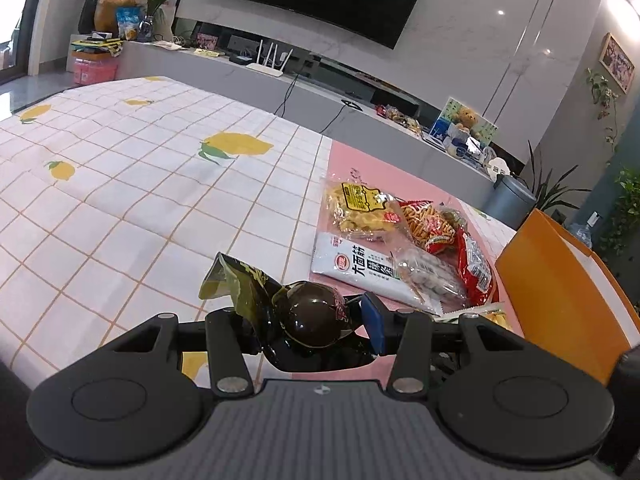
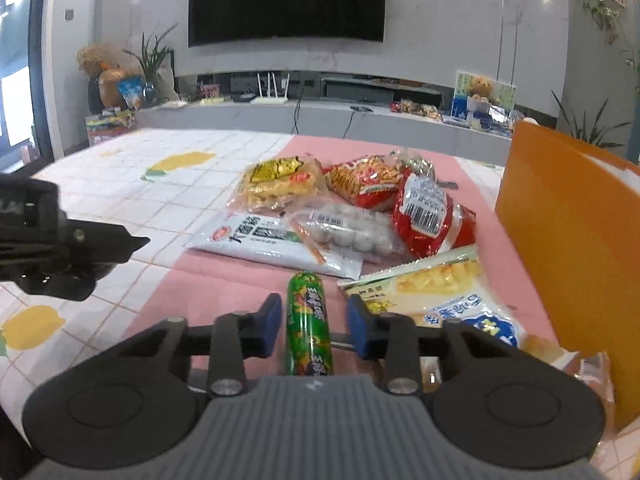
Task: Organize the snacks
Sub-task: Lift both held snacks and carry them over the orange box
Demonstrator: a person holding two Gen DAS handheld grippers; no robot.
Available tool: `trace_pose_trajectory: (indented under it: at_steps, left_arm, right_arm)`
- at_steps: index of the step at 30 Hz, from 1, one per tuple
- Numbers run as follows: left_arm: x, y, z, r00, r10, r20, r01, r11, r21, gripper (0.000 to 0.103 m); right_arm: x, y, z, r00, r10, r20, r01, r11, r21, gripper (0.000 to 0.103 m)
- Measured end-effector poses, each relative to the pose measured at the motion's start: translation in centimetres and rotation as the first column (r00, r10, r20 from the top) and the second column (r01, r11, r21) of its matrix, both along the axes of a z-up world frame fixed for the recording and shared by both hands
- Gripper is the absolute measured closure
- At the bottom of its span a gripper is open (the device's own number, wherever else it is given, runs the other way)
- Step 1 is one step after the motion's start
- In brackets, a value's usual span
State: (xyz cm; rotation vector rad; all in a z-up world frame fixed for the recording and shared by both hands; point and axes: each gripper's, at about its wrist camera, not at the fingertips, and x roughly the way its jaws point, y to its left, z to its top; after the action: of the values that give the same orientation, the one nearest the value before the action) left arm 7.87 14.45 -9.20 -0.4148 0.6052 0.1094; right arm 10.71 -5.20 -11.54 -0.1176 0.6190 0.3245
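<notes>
Dark, glossy foil snack pouch (image 1: 296,312) is clamped in the left gripper (image 1: 316,320), while the right gripper (image 2: 314,326) waits with its jaws spread either side of a green printed sausage stick (image 2: 309,324).

Organizing looks barely begun, as I judge it: one pouch is lifted above the lemon-print checked tablecloth (image 1: 120,184), and the green stick lies on the pink mat (image 2: 224,292) between the blue pads (image 2: 269,322), not yet touched by either. Most snacks sit in a loose heap on the mat: a clear bag of yellow crisps (image 2: 280,184), a red bag of orange sticks (image 2: 364,184), a red foil pack with a barcode label (image 2: 430,216), a white long packet (image 2: 260,244), a clear bag of pale balls (image 2: 352,232) and a pale yellow-and-blue bag (image 2: 436,300). Just right of them stands an orange open box (image 2: 568,232), probably the destination; its inside is hidden.
</notes>
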Motion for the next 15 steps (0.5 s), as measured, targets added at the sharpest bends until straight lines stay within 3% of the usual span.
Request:
trace_pose_trajectory:
  at_steps: [2,10,15]
  left_arm:
    - [0.0,-0.1,0.0,1.0,-0.005,0.0,0.005,1.0,0.006,0.05]
    - [-0.1,0.2,0.1,1.0,-0.011,0.006,0.011,1.0,-0.003,0.05]
    - [-0.8,0.5,0.9,0.999,0.0,0.037,0.0,1.0,-0.008,0.05]
  right_arm:
    - [0.2,0.4,-0.3,1.0,0.006,-0.009,-0.006,1.0,-0.012,0.082]
    - [-0.2,1.0,-0.7,0.999,-0.003,0.044,0.007,0.996,-0.085,0.083]
    - [-1.0,1.0,0.2,0.995,0.029,0.093,-0.024,0.999,-0.048,0.083]
